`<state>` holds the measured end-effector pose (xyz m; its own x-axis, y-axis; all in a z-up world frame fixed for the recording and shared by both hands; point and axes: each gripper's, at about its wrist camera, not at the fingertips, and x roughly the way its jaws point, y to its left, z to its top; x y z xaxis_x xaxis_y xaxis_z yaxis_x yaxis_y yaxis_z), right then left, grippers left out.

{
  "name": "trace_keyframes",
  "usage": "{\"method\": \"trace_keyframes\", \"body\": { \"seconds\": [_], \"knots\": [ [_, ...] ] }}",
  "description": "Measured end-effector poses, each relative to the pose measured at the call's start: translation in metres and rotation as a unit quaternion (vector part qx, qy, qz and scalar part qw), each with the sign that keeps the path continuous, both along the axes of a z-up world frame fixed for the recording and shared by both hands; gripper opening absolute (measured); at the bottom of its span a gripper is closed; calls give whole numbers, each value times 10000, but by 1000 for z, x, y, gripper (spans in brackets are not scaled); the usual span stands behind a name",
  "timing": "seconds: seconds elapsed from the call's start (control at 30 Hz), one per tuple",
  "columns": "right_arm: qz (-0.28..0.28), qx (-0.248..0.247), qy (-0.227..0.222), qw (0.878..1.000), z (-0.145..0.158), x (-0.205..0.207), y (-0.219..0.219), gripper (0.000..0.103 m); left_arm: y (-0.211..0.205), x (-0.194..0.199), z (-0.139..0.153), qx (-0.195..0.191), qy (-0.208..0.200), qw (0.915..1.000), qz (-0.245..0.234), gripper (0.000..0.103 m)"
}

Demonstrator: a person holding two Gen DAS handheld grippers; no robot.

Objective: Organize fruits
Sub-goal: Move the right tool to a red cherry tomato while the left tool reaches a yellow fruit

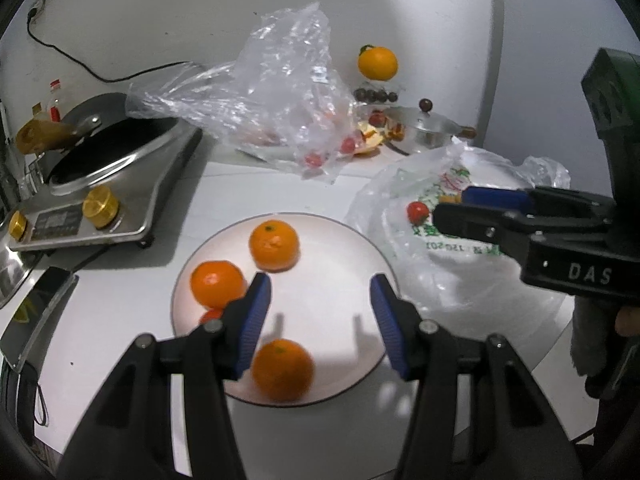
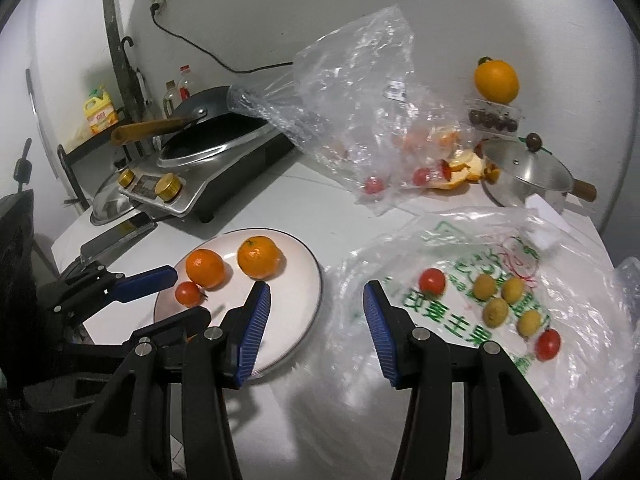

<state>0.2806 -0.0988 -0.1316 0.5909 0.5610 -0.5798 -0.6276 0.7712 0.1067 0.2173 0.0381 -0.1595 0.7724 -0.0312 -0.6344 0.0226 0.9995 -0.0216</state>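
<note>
The round white plate with a thin dark rim [image 2: 308, 280] sits on the pale countertop [image 2: 304, 204] and already carries part of the sorting: three orange mandarins [image 1: 274, 245] show in the left wrist view, two toward the far side and one near the front edge, and a small red cherry tomato [image 2: 189, 294] lies beside them, just next to the leftmost mandarin. What looks undone lies to the right of the plate, on the flattened white plastic bag with green print [image 2: 580, 360]: a red cherry tomato [image 2: 432, 281] near its left part, a second one [image 2: 547, 344] further right, and a close cluster of small yellow-green round fruits [image 2: 494, 311] between them. Further back, a crumpled clear plastic bag [image 2: 352, 92] holds a few more small red fruits with some orange peel at its mouth, and whether those belong to the job I cannot tell. A large yellow-orange citrus [image 2: 496, 82] perches on a small clear box by the wall, above a steel pot with a lid [image 2: 528, 176]. The left gripper [image 1: 320, 312] hangs over the plate with its blue-padded jaws partly spread and nothing between them. The right gripper [image 2: 316, 332] sits above the gap between plate and printed bag, its jaws likewise partly apart and empty. By my judgement the mandarins are done and the small fruits on the printed bag remain, so the task is somewhere near its middle.
</note>
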Motion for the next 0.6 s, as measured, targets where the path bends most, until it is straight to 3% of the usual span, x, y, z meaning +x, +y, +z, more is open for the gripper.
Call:
{"method": "trace_keyframes", "body": {
  "seconds": [0.6],
  "knots": [
    [-344, 99, -20, 9994, -10, -2, -80, 51, -68, 10, 4, 306, 71, 9989, -358, 53]
  ]
}}
